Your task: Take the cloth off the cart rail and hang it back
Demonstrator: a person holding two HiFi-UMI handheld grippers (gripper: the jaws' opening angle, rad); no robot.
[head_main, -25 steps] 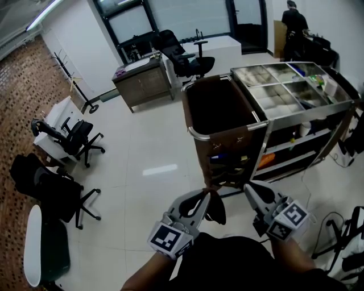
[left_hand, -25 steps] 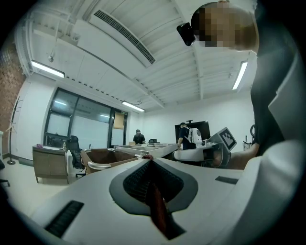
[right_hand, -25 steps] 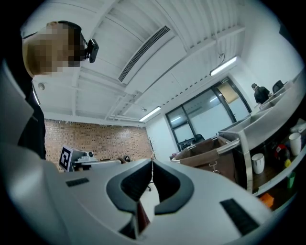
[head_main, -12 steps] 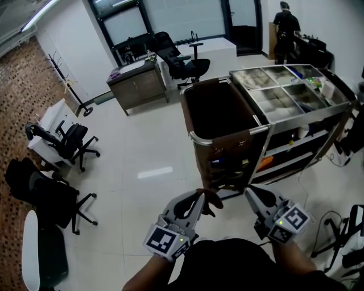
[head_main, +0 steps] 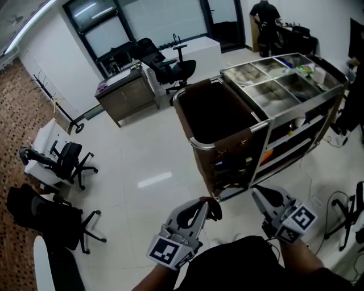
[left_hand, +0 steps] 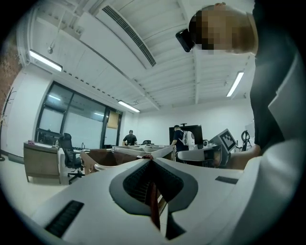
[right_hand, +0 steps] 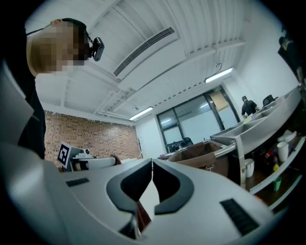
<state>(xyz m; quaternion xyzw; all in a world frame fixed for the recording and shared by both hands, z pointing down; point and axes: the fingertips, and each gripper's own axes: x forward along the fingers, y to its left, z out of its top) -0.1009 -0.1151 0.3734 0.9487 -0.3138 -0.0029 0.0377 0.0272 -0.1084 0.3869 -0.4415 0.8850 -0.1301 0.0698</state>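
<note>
In the head view my left gripper (head_main: 203, 203) is shut on a small dark brown cloth (head_main: 214, 209), which bunches at its tips low in the frame. The cloth hangs just short of the cart's near end, below the curved chrome rail (head_main: 227, 136) round the brown bag (head_main: 213, 111). A reddish scrap of the cloth (left_hand: 148, 156) pokes out at the closed tips of the left gripper (left_hand: 150, 160). My right gripper (head_main: 255, 190) points at the cart from the right with its jaws together and no cloth at its tips. Its own view shows the right gripper (right_hand: 152, 161) with tips meeting.
A steel housekeeping cart (head_main: 284, 79) with tray compartments and stocked shelves stands behind the bag. Office chairs (head_main: 65, 162) stand at the left, a desk (head_main: 128, 91) at the back. A person (head_main: 264, 17) stands beyond the cart. Cables lie on the floor at right (head_main: 335, 210).
The head view has swung, so the cart sits higher and further right. The cloth in the left gripper hangs shorter and more bunched. Both grippers keep their places and stay closed.
</note>
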